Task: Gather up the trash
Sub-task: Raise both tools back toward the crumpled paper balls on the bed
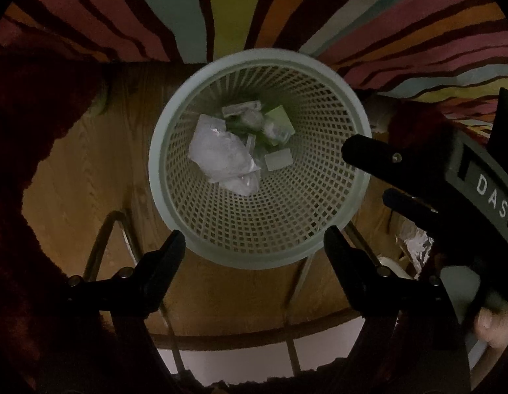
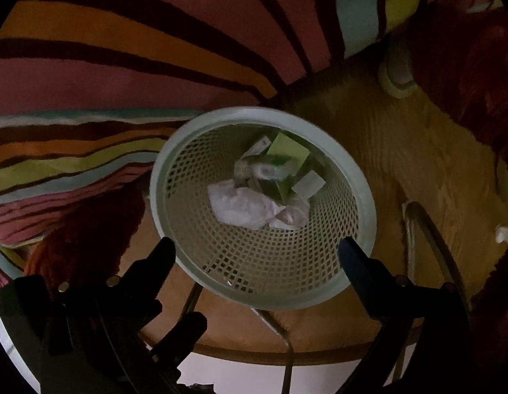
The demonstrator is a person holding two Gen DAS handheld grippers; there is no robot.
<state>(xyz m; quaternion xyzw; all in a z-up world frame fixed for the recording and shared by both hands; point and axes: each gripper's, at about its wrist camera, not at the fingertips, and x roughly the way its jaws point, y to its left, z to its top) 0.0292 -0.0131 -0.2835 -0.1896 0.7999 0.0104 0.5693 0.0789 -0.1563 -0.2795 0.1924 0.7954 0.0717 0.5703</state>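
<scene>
A: The pale green mesh wastebasket (image 1: 259, 157) is seen from straight above, standing on the wood-grain floor (image 1: 73, 180) beside the striped rug (image 1: 221, 10).

B: And the trash is found at its bottom. A crumpled white plastic bag (image 1: 221, 156) is lying there, with a green carton (image 2: 288, 152) and a small white card (image 2: 309, 183) just beside it.

A: The left gripper (image 1: 254, 244) is held over the near rim, its jaws spread wide, nothing between them but the basket far below.

B: The same is shown on the other side. The right gripper (image 2: 259, 251) is parked above the near rim as well, jaws fully parted, nothing pinched.

A: In the left view the right gripper is also caught at the right edge, its two dark fingers (image 1: 369, 154) reaching in over the rim.

B: Thin metal legs (image 1: 103, 246) are visible below the basket, and a roll of tape (image 2: 396, 75) is lying on the floor well apart from it.
</scene>
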